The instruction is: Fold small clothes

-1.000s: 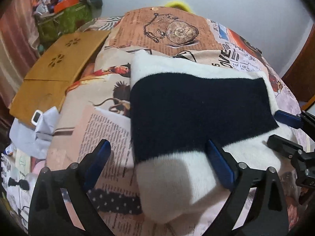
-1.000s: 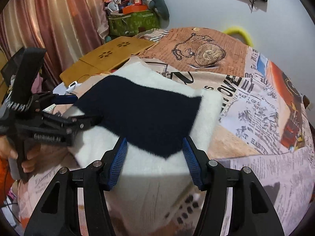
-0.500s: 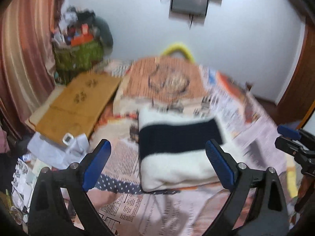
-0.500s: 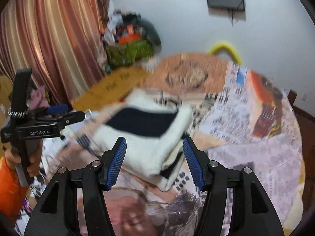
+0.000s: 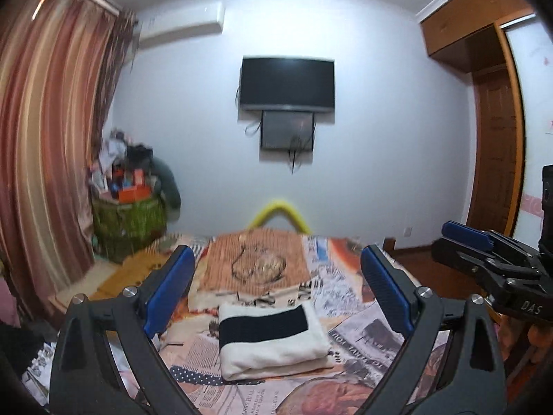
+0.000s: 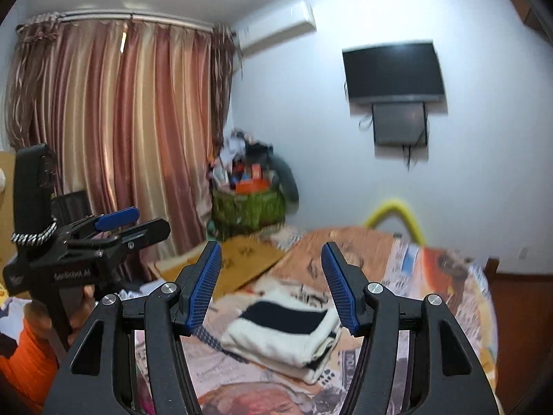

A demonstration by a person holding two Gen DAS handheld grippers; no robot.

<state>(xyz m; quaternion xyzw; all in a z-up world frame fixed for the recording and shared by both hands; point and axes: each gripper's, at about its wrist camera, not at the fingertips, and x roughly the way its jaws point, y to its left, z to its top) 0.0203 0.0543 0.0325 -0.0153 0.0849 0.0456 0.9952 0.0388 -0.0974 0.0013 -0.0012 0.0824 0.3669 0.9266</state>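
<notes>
The work surface is a bed covered by a newspaper-print sheet, set against a pale wall carrying a wall-mounted television. Striped curtains hang on one side of the room, beyond a green basket piled with clutter.

The folded garment, a white knit with a broad dark band, is the reference landmark. It lies flat on the sheet as a compact rectangle of stacked layers, edges roughly aligned. Judged from this condition, the fold on this item is complete.

The left gripper is raised clear of the garment, pointing almost level; its jaws stand wide apart with nothing between them, and the garment appears through the gap only because it lies beyond. The right gripper is in the same attitude, jaws parted and empty, well apart from the cloth. A hand with an orange sleeve carries the left tool, seen from the right wrist camera.

Both tools being empty and clear of the garment is consistent with clearance for the next item.
</notes>
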